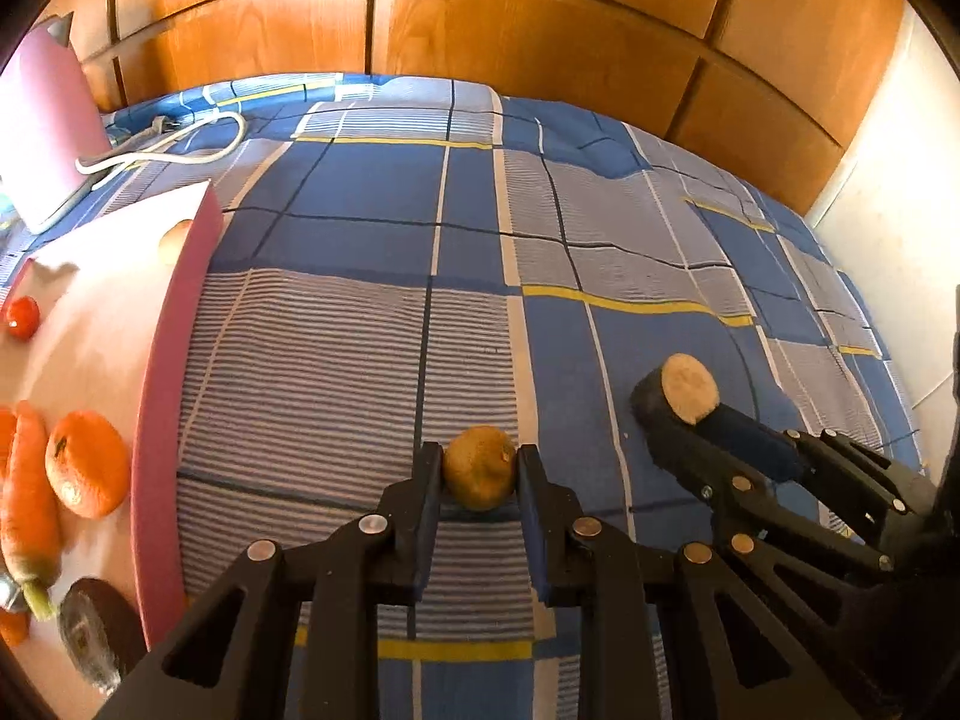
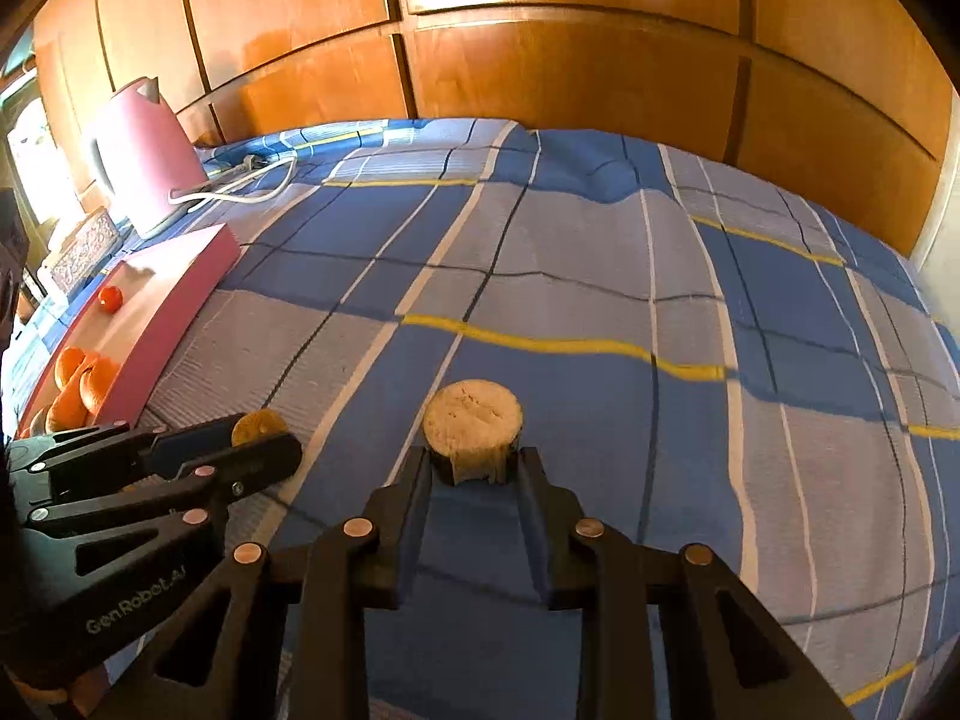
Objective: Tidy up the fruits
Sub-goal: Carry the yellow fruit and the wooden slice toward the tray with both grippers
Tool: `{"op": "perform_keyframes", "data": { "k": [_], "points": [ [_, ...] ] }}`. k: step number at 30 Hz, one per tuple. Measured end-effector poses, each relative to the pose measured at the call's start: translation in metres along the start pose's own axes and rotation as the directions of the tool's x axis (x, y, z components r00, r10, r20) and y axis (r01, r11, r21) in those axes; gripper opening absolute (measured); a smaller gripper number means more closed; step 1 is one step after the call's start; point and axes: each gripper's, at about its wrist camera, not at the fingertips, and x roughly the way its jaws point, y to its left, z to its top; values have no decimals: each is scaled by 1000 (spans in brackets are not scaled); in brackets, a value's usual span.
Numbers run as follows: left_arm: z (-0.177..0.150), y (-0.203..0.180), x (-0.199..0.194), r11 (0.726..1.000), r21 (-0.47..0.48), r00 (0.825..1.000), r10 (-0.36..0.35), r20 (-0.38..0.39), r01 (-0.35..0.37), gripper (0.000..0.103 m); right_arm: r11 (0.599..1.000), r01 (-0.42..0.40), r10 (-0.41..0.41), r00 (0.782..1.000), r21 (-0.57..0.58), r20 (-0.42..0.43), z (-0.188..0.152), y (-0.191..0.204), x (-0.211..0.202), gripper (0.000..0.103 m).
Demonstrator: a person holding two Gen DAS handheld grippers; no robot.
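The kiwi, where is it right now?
The kiwi is clamped in the left gripper over the checked bedspread, right of the pink tray.

A home bedroom: a bed point(image 2: 600, 276) under a blue checked sheet fills the view, wooden wardrobe doors point(image 2: 540, 60) run behind it at twelve o'clock, and a pink electric kettle point(image 2: 144, 150) stands at ten o'clock.
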Motion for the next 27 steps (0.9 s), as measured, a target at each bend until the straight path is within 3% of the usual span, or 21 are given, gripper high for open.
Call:
{"op": "perform_keyframes", "data": {
  "k": [3,5,10,11,15,18,25,27],
  "points": [
    [-5,-1,-6,1000,11,1000,5,-3,-5,24,1000,6,-6,1000,-7,-6,-5,2,-3,22],
    [-8,-2,-10,1000,15,1000,7,-4,-7,24,1000,9,-9,1000,-1,-18,-7,1,-4,5],
    [-15,-2,-16,1000,25,1000,10,-8,-10,24,999,-21,22,999,37,-24,-9,-3,-6,5],
    [-16,-2,-16,1000,25,1000,10,-8,-9,24,998,-39,40,999,54,-26,-10,-6,-7,8],
    [-19,0,-19,1000,19,1000,2,-8,-2,24,994,-63,63,998,89,-6,-10,-11,-12,35],
    [-21,2,-19,1000,9,1000,-7,-12,8,24,996,-49,47,999,71,18,-3,-11,-15,42],
    [-21,2,-23,1000,9,1000,-3,-6,3,24,1000,0,0,1000,8,-11,18,0,9,45],
    [-20,4,-25,1000,6,1000,2,3,-2,24,1000,11,-11,1000,-15,-14,18,3,12,34]
  ]
}}
